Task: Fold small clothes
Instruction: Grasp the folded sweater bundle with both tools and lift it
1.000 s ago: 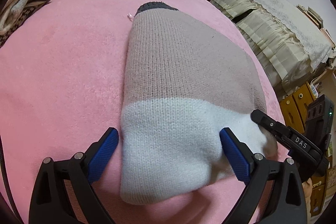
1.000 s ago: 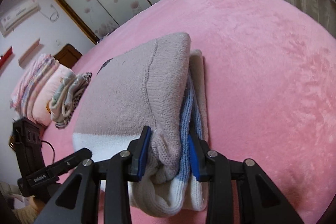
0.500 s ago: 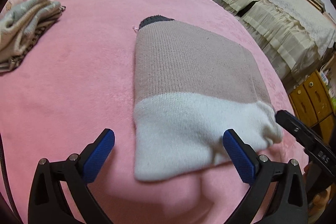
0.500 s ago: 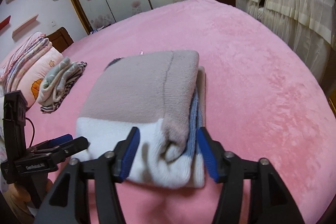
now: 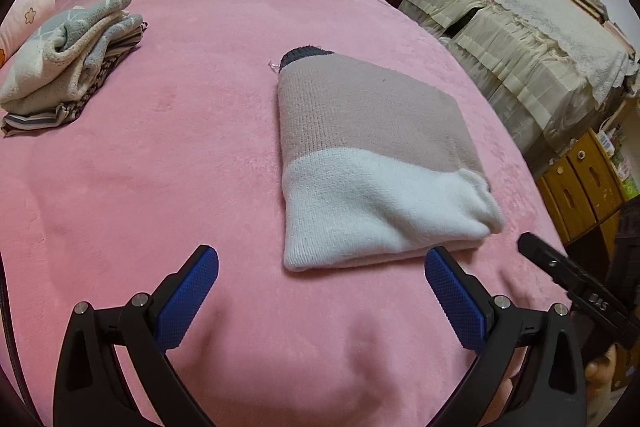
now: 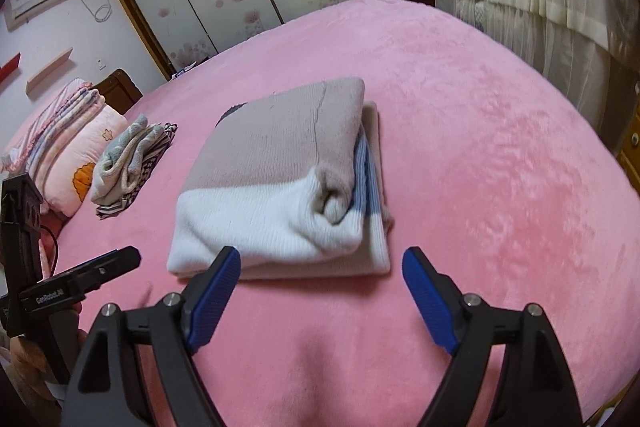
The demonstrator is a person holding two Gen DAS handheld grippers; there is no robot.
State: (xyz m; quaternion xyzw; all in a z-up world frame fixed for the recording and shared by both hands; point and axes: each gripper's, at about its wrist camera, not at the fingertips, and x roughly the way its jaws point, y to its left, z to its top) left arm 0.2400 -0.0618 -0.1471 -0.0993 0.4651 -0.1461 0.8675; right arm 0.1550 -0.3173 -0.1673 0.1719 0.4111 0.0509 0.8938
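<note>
1. Right gripper (image 6: pixel 322 269): jaws have just been opening, now spread, nothing between them.
2. Left gripper (image 5: pixel 322 269): spread wide, empty.
3. Folded sweater (image 5: pixel 372 163) lies on the pink blanket (image 5: pixel 180 155), just ahead of both grippers, long axis running away from them (white band nearest).
4. Both hands about equally near; fold looks finished.

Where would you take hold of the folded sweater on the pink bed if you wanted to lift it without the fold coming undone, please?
I would grip the folded sweater at its thick white near edge, coming in low from the front. In the right wrist view the layers stack up there, so one pinch probably catches them all. Both the right gripper and the left gripper are open and clear of it.
</note>
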